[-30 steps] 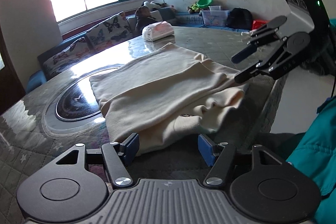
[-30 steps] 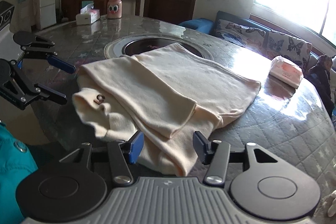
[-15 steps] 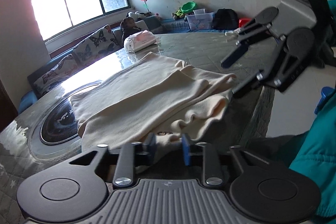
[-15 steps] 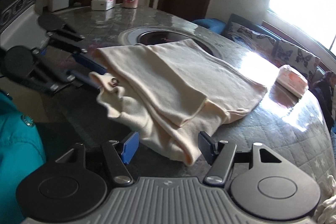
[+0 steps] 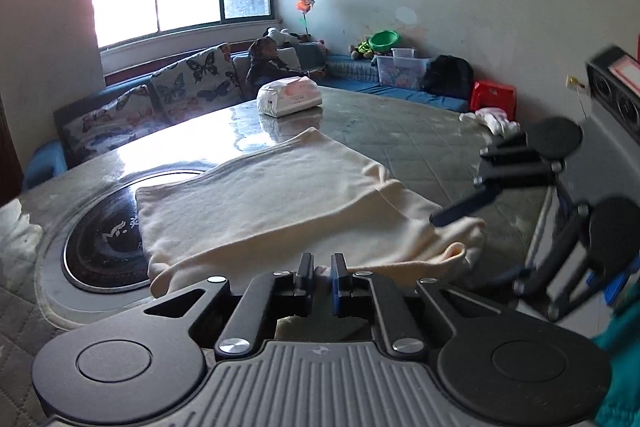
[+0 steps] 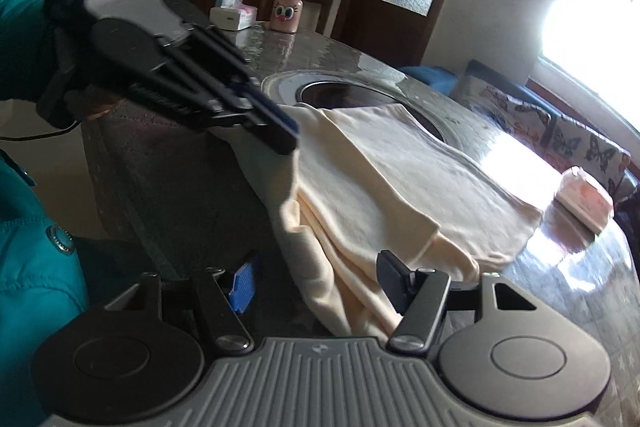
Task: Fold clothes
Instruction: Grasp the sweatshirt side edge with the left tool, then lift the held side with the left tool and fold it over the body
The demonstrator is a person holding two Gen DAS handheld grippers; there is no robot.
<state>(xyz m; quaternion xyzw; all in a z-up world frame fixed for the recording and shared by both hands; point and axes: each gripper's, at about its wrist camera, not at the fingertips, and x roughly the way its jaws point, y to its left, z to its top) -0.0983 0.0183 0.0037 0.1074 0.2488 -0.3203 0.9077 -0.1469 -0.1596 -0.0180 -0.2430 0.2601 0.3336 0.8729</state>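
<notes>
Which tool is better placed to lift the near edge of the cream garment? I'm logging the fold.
Left. The left tool is shut on the cream garment at its near edge; the right tool is open, only straddling it.

The left gripper (image 5: pixel 321 273) is black, with two round flat discs, a grey ribbed plate between them, and shiny silver screws on its arms. One of its fingers (image 5: pixel 338 277) has a blue pad. The right gripper (image 6: pixel 318 283) looks the same, with a bumpy blue pad on one finger. From the other side, each tool has a grey and black box on top. A thin black cable (image 6: pixel 32 136) hangs from one. The person wears a puffy teal jacket (image 6: pixel 28 267) with a round snap button (image 6: pixel 60 239).
</notes>
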